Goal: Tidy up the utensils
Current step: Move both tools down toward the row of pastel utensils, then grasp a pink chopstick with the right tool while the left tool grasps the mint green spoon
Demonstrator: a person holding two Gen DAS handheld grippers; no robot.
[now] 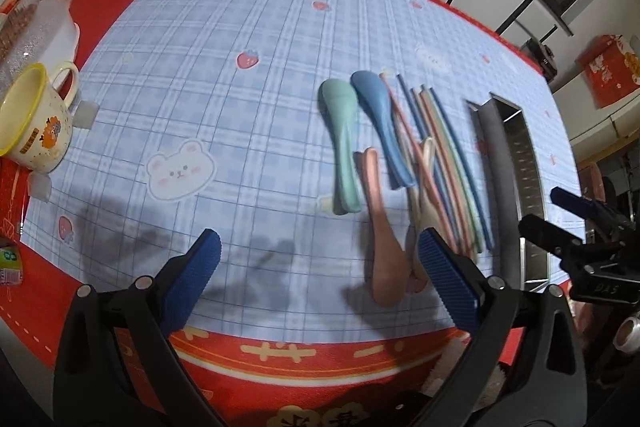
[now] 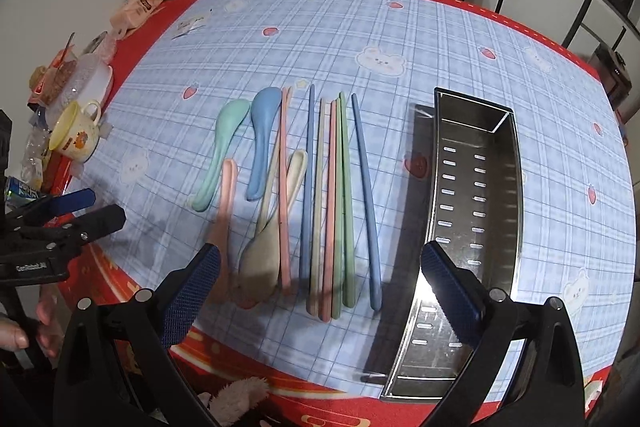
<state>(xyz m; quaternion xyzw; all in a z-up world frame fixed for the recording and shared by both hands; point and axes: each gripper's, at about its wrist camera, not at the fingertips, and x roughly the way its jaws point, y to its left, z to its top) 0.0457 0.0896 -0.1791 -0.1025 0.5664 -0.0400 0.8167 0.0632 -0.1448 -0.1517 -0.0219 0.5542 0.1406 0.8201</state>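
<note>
- 4 spoons point(image 2: 262, 143) and 8 chopsticks point(image 2: 338, 203) lie loose on the checked cloth point(image 2: 400, 27); none is sorted yet.
- Steel tray point(image 2: 508, 187) just right of them holds nothing.
- Left gripper point(image 1: 320, 279) and right gripper point(image 2: 320, 291) hover with jaws spread, holding nothing.

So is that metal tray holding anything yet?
Empty. The metal tray shows only its bare slotted floor; the spoons and chopsticks all lie on the cloth beside it.
</note>
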